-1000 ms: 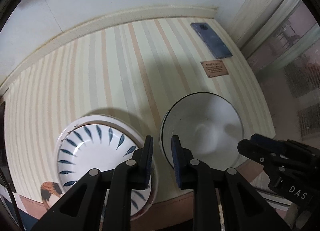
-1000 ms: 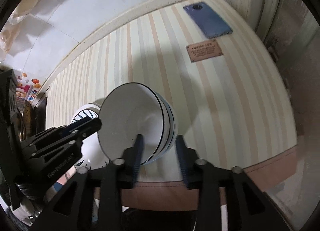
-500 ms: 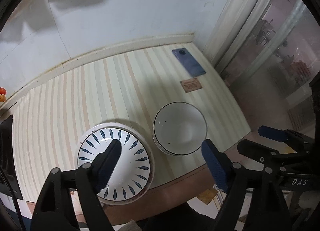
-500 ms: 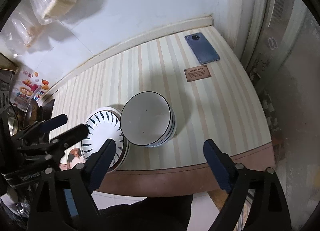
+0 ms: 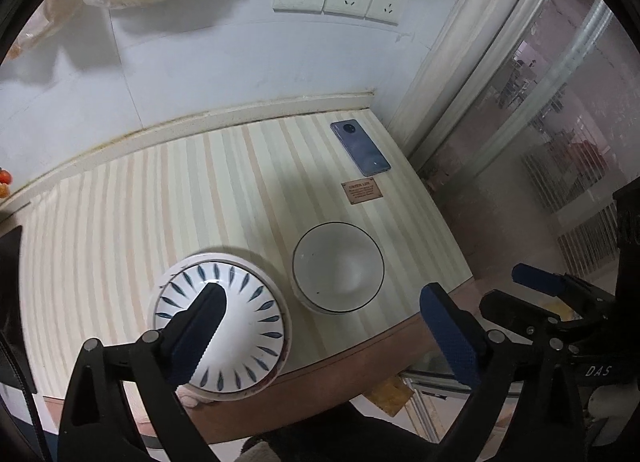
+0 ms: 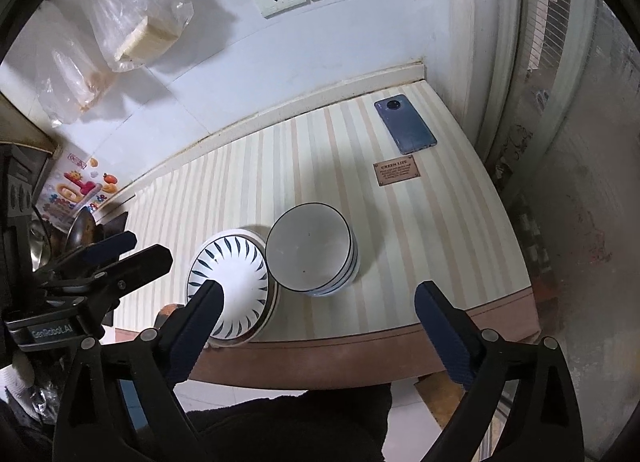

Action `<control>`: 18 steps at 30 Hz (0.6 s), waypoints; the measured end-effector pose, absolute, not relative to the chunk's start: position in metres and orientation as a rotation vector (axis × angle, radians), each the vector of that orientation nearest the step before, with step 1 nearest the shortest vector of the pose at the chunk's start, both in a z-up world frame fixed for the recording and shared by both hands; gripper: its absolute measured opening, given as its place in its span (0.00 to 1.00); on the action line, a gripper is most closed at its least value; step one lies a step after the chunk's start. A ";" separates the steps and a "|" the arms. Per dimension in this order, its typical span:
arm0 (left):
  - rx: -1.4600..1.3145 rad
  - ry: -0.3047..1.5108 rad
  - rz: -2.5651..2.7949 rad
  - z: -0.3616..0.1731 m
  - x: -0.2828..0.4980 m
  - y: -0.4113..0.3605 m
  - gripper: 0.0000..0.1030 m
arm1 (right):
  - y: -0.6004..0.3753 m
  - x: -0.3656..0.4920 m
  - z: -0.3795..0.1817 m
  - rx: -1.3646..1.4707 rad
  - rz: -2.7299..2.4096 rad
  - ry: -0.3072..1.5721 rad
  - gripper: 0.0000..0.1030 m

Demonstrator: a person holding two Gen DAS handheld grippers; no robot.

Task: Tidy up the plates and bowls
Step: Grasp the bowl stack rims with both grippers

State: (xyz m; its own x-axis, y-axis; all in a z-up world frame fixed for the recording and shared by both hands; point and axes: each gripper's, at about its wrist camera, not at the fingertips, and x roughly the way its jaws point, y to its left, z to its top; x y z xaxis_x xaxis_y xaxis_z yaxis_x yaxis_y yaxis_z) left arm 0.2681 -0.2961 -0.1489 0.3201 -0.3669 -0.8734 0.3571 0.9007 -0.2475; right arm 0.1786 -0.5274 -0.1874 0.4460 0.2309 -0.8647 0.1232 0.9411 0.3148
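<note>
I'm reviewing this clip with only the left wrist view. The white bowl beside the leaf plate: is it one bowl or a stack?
Observer: A stack. The right wrist view shows the side of the bowl, with several blue-lined rims nested under it.
Operator: Is the right gripper holding anything? I only see its edge.
Observer: No. The right gripper is wide open; its jaws have just been opening, and the pads grip nothing.
Operator: What's left of the plate?
Observer: Past the plate, what looks like a metal ladle.
</note>
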 end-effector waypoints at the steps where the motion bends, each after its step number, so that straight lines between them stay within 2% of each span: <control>1: -0.006 1.164 -0.474 -0.155 0.272 -0.298 0.97 | -0.529 0.180 -0.190 0.367 0.072 1.113 0.96; 7: -0.025 1.243 -0.442 -0.203 0.311 -0.301 0.97 | -0.547 0.208 -0.236 0.509 0.112 1.160 0.96; 18: 0.004 1.446 -0.461 -0.304 0.389 -0.326 0.96 | -0.564 0.260 -0.372 0.752 0.181 1.330 0.96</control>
State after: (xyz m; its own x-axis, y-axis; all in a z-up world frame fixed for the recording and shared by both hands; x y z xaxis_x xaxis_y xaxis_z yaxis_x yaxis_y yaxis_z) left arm 0.3886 -0.3261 -0.3044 0.0532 -0.3013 -0.9520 0.3058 0.9125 -0.2717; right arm 0.2603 -0.5642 -0.3723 0.2632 0.5263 -0.8086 0.2912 0.7557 0.5866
